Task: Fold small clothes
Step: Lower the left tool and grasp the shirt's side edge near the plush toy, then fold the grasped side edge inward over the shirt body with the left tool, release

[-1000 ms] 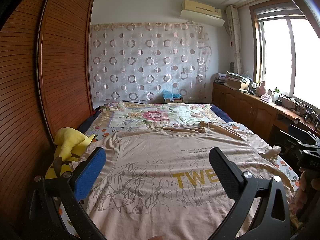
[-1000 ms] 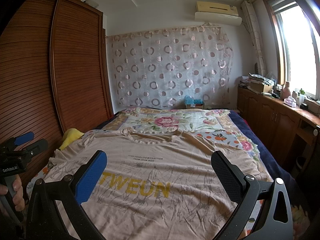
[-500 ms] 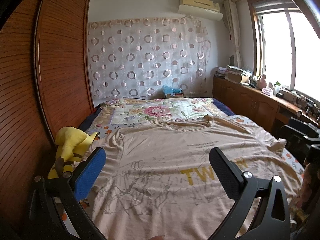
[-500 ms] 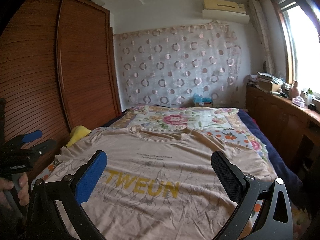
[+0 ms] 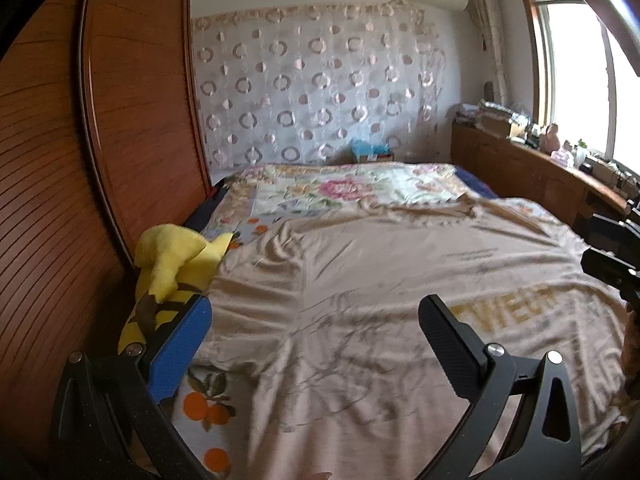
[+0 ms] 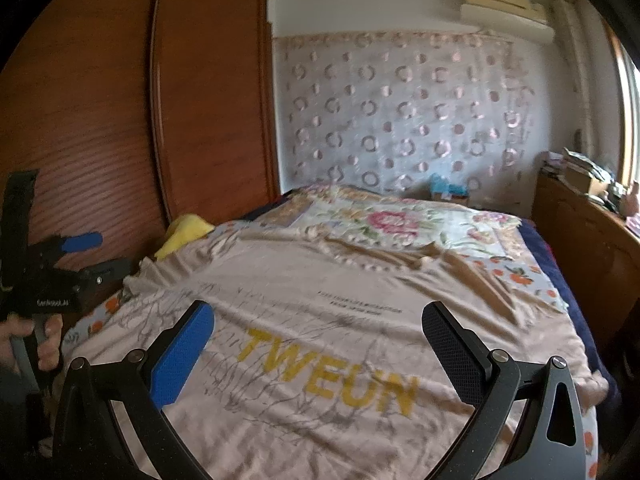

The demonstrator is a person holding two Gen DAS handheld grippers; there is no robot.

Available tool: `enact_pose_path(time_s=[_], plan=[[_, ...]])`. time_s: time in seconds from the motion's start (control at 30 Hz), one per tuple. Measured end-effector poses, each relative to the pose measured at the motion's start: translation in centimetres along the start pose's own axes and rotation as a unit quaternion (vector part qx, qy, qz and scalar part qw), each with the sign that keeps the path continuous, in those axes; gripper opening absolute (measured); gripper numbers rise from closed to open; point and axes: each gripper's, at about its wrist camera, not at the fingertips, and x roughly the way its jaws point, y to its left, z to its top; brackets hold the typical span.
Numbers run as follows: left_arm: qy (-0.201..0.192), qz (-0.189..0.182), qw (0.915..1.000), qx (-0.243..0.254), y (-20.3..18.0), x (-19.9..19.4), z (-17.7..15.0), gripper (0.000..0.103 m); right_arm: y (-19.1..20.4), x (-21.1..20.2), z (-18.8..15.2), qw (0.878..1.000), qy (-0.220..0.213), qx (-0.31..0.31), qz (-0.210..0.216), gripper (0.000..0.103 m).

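Bed (image 5: 224,412): beige T-shirt (image 6: 340,320) spread flat ahead of left gripper (image 5: 316,344) and right gripper (image 6: 318,348), both released, empty; folding unstarted; next, grasp an edge.

My left claw (image 5: 314,344) has a matte black forked frame with silver screw heads at the joints, one finger faced with a blue textured pad (image 5: 180,350) and the other with a black dimpled pad (image 5: 448,344). My right claw (image 6: 318,350) matches it. At the left edge of the right view, small white lettering marks the left claw's black body.
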Motion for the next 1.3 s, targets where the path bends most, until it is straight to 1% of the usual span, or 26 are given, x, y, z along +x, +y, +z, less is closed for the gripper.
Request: enact_pose_path(time_s=[0.07, 0.17, 0.23, 0.3, 0.33, 0.4, 0.53, 0.6, 0.67, 0.73, 0.77, 0.87, 0.97, 1.03, 1.1, 1.17, 1.2, 1.23, 1.3], plan=[[0.016, 0.008, 0.9998, 0.004, 0.9, 0.9, -0.5, 0.103, -0.1, 0.9, 0.2, 1.000, 0.013, -0.013, 0.001, 0.103], [0.037, 0.015, 0.9992, 0.007, 2.3, 2.2, -1.2, 0.103, -0.6, 2.5, 0.2, 0.999, 0.044, -0.025, 0.008, 0.103], [0.052, 0.009, 0.9986, -0.001, 3.7, 2.9, -1.6, 0.103, -1.0, 3.4, 0.1, 0.997, 0.066, -0.024, 0.018, 0.103], [0.064, -0.007, 0.9979, -0.010, 5.2, 3.3, -2.0, 0.103, -1.2, 4.5, 0.3, 0.995, 0.088, -0.023, 0.029, 0.103], [0.069, -0.009, 0.9975, -0.012, 5.7, 3.5, -2.2, 0.103, -1.3, 4.8, 0.3, 0.995, 0.096, -0.023, 0.033, 0.103], [0.079, -0.001, 0.9967, -0.014, 7.1, 3.9, -2.4, 0.102, -1.7, 5.5, 0.6, 0.993, 0.113, -0.027, 0.039, 0.103], [0.105, -0.001, 0.9940, -0.030, 9.7, 5.1, -2.8, 0.090, -2.3, 5.9, 1.4, 0.990, 0.125, -0.033, 0.049, 0.103], [0.115, -0.008, 0.9926, -0.039, 10.8, 5.8, -3.0, 0.085, -1.7, 6.0, 1.5, 0.990, 0.126, -0.035, 0.052, 0.103], [0.130, -0.014, 0.9901, -0.051, 12.0, 6.7, -3.0, 0.076, -1.9, 5.8, 1.8, 0.990, 0.128, -0.037, 0.056, 0.103], [0.144, -0.016, 0.9877, -0.059, 12.6, 7.6, -3.2, 0.075, -2.2, 5.5, 2.0, 0.989, 0.128, -0.041, 0.060, 0.103], [0.148, -0.019, 0.9869, -0.062, 12.8, 8.1, -3.2, 0.074, -1.3, 6.3, 1.8, 0.989, 0.126, -0.043, 0.059, 0.103], [0.163, -0.032, 0.9835, -0.072, 13.4, 9.5, -3.0, 0.071, -0.8, 7.0, 1.8, 0.989, 0.127, -0.045, 0.063, 0.103], [0.171, -0.042, 0.9814, -0.078, 13.7, 10.7, -2.6, 0.068, 0.1, 7.1, 1.4, 0.989, 0.128, -0.047, 0.065, 0.103], [0.176, -0.055, 0.9790, -0.087, 14.0, 11.6, -2.2, 0.067, 0.2, 7.3, 1.4, 0.988, 0.128, -0.046, 0.066, 0.103], [0.181, -0.063, 0.9765, -0.099, 14.3, 12.4, -2.0, 0.061, 0.3, 7.2, 1.4, 0.989, 0.127, -0.044, 0.069, 0.103], [0.185, -0.072, 0.9734, -0.115, 14.8, 12.9, -1.9, 0.043, 0.3, 7.1, 1.3, 0.989, 0.125, -0.042, 0.070, 0.103], [0.184, -0.078, 0.9722, -0.121, 14.9, 13.1, -1.9, 0.038, 0.3, 7.0, 1.2, 0.989, 0.124, -0.042, 0.070, 0.103], [0.182, -0.084, 0.9715, -0.126, 15.0, 13.1, -1.8, 0.028, 0.3, 6.9, 1.2, 0.989, 0.124, -0.041, 0.070, 0.103], [0.174, -0.079, 0.9738, -0.124, 15.0, 12.8, -1.5, 0.017, 0.1, 6.7, 1.1, 0.989, 0.124, -0.038, 0.070, 0.103]])
